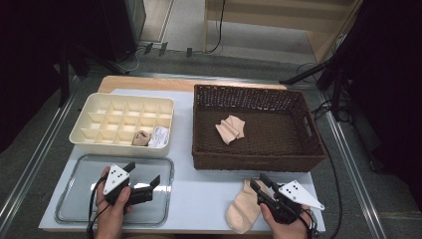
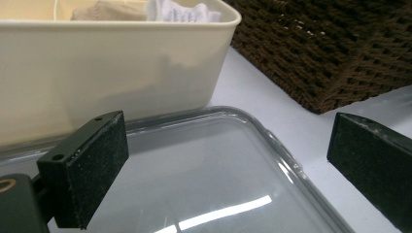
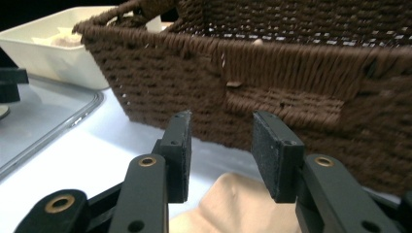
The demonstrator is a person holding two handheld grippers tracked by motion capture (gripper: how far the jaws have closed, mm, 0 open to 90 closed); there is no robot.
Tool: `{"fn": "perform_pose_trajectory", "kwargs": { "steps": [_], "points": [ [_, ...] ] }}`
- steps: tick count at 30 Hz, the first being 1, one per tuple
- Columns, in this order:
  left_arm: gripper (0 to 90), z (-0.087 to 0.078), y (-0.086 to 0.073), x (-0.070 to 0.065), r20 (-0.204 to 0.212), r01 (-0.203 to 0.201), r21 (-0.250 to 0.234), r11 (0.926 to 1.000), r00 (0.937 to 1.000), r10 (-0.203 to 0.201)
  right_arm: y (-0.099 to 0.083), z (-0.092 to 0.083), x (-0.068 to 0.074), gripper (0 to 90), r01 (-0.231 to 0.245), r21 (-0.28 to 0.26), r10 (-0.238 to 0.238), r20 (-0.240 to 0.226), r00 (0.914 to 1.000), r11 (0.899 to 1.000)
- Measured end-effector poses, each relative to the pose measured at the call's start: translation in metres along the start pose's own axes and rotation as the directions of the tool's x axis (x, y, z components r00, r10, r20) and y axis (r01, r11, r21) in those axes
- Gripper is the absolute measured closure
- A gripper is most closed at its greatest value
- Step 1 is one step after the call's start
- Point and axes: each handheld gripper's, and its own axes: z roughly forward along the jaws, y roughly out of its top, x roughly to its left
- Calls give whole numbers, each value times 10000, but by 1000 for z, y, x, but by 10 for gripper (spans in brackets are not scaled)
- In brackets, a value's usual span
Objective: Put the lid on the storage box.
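A beige sock [image 1: 241, 209] lies flat on the white table near its front edge, just in front of the brown wicker basket [image 1: 249, 162]. My right gripper [image 1: 259, 180] hovers over the sock's upper end; in the right gripper view its jaws [image 3: 218, 141] stand apart above the sock [image 3: 233, 204] with nothing pinched between them. A second beige sock [image 1: 230, 128] lies loosely folded inside the basket. My left gripper [image 1: 144, 173] is open over the shallow clear tray [image 1: 74, 209], with nothing between its wide-set pads [image 2: 97, 160].
A cream divided organizer box [image 1: 119, 147] stands behind the tray; a rolled beige sock [image 1: 142, 138] and a rolled white one [image 1: 159, 136] sit in two of its front compartments. The basket's front wall [image 3: 291, 97] rises close ahead of my right gripper.
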Motion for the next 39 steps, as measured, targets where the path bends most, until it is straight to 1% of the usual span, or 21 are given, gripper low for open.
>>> {"fn": "perform_pose_trajectory", "kwargs": {
  "steps": [4, 6, 7, 10, 11, 12, 15, 17, 20, 23, 26, 29, 32, 39],
  "points": [
    [17, 3, -3, 2, -9, -8, 77, 10000, 10000, 8, 12, 2, -2, 607, 50, -98, -49, 55, 10000, 9999],
    [17, 3, -4, 3, -84, 28, 60, 10000, 10000, -27, 13, 3, -1, 606, 68, -98, -67, 49, 10000, 9999],
    [17, 3, -5, 4, -132, 32, 44, 10000, 9999, -31, 18, 5, 0, 604, 141, -79, -141, 3, 9999, 9999],
    [17, 5, -5, 2, -148, -129, 131, 9998, 9998, 131, 21, 7, 0, 604, 220, -29, -220, -36, 9998, 9998],
    [17, 6, -6, 1, -146, -150, 146, 9998, 9998, 152, 26, 9, 1, 602, 279, -42, -279, -33, 9996, 9996],
    [17, 6, -6, 1, -157, -165, 139, 9998, 9997, 167, 26, 9, 1, 602, 279, -42, -279, -33, 9996, 9996],
    [17, 5, -7, 0, -223, -251, -45, 9997, 9994, 250, 33, 14, 4, 587, 397, -30, -397, -74, 9992, 9992],
    [16, 5, -7, 1, -156, -218, -95, 9997, 9996, 217, 39, 18, 6, 574, 564, -63, -565, -109, 9983, 9984],
    [17, 4, -7, 2, -152, -129, -104, 9999, 9998, 128, 46, 24, 7, 567, 518, -94, -519, -135, 9986, 9986],
    [16, 4, -7, 2, -162, -114, -67, 9999, 9998, 113, 55, 33, 7, 560, 598, -122, -600, -127, 9981, 9981],
    [16, 3, -7, 1, -267, -174, -164, 9997, 9995, 169, 62, 41, 8, 555, 710, -33, -710, -29, 9975, 9975],
    [16, 3, -8, 1, -248, -233, -179, 9996, 9994, 228, 72, 52, 10, 550, 771, -13, -771, 9, 9970, 9970],
    [17, 3, -8, 0, -260, -238, -176, 9996, 9994, 233, 77, 57, 10, 550, 846, -20, -846, 76, 9964, 9964],
    [16, 3, -8, 0, -290, -305, -208, 9993, 9991, 299, 92, 73, 10, 543, 828, 57, -829, 178, 9964, 9965]
  ]
}}
